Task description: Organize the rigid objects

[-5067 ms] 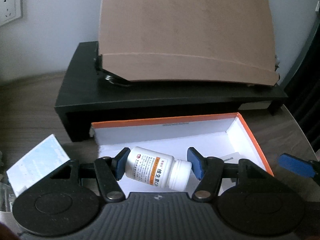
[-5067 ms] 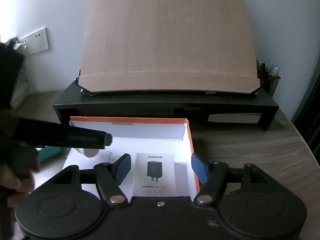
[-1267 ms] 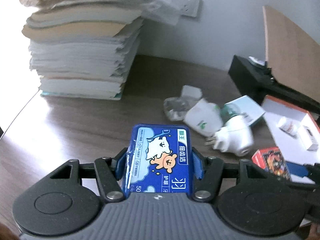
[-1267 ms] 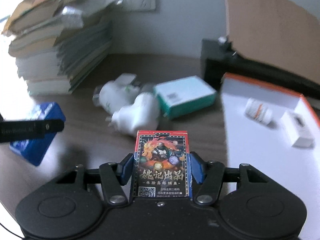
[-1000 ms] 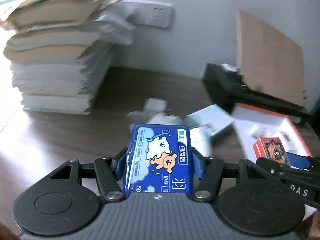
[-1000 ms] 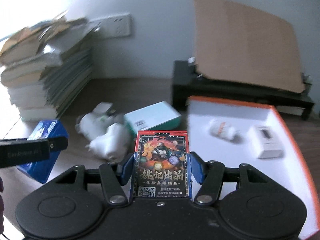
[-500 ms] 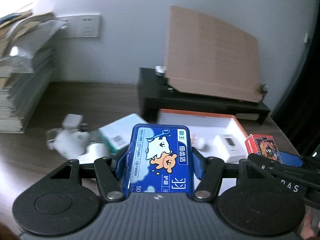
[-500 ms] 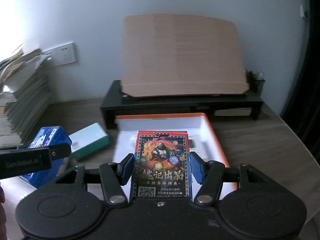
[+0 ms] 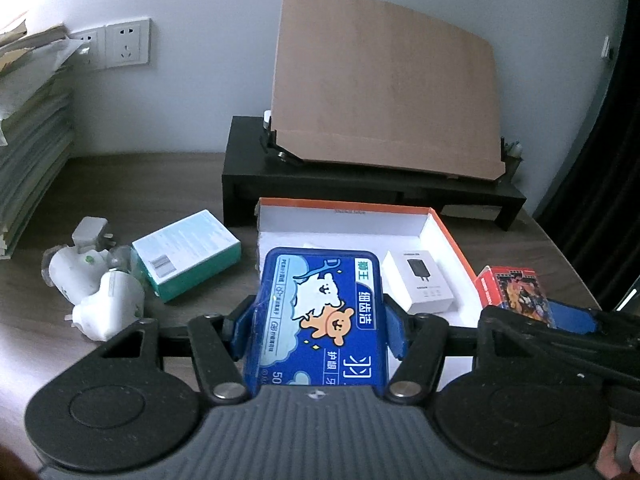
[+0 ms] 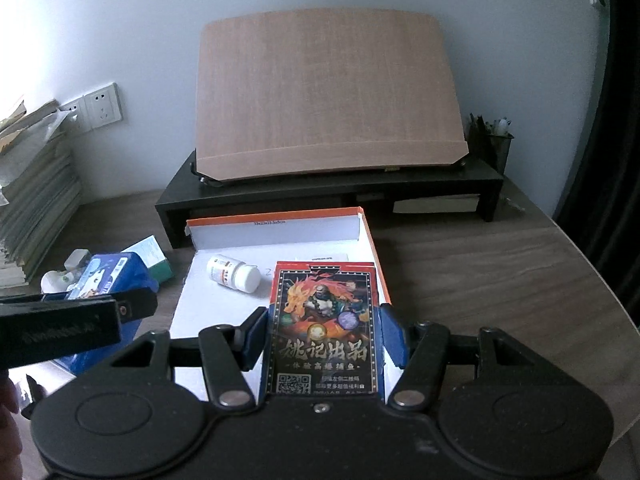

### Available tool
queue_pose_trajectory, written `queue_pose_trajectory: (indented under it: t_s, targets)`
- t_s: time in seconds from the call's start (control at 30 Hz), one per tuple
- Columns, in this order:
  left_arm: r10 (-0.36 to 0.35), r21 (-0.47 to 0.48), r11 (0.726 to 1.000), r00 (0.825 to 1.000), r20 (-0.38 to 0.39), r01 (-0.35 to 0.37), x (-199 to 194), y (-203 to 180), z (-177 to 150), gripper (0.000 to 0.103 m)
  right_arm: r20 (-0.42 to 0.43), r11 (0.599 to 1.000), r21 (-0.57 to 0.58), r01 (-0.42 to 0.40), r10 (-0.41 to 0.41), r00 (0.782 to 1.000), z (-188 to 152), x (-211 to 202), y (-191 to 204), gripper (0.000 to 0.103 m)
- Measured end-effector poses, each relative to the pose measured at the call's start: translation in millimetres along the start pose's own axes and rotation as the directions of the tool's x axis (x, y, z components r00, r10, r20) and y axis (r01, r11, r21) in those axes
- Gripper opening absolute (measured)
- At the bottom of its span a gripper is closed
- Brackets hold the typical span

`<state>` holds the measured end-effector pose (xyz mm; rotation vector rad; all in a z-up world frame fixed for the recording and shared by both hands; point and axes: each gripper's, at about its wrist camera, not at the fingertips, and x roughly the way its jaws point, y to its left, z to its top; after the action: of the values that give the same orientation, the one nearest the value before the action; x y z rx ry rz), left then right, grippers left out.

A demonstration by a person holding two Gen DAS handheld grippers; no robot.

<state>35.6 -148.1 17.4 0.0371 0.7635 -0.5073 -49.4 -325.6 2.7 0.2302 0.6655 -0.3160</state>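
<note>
My left gripper [image 9: 318, 326] is shut on a blue floss-pick box [image 9: 320, 312] with a cartoon bear, held in front of the orange-rimmed white box [image 9: 348, 210]. My right gripper [image 10: 324, 332] is shut on a red card pack [image 10: 326, 320] with a dragon picture, held over that same white box [image 10: 276, 216]. Inside the box lie a white pill bottle [image 10: 234, 273] and a small white charger box [image 9: 418, 280]. In the left wrist view the card pack [image 9: 512, 290] shows at the right. The blue box [image 10: 110, 276] shows at the left of the right wrist view.
A green-and-white carton [image 9: 186, 258] and white plug adapters [image 9: 94, 284] lie left of the box. Behind stands a black riser [image 10: 332, 188] carrying a brown board [image 10: 328, 96]. A paper stack [image 9: 28, 136] rises at the far left. A pen cup [image 10: 494, 144] stands at the right.
Both grippers have swung right, from the paper stack and plug adapters toward the white box, each still holding its item. The white box now sits straight ahead in both views.
</note>
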Motion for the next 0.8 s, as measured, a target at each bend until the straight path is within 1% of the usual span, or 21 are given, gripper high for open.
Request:
queue_pose_trajectory:
  t_s: [0.4,0.8]
  targets:
    - [0.041,-0.024,0.999,0.999,-0.001,-0.041,5,-11,1,0.064,-0.014,0.999,-0.019,-0.041,0.041,0.999,4,13,-11,0.071]
    - [0.057,-0.038,0.998,0.998,-0.01,-0.057,9,-14,0,0.064,-0.03,0.998,-0.027,-0.061,0.06,0.998,4,19,-16,0.071]
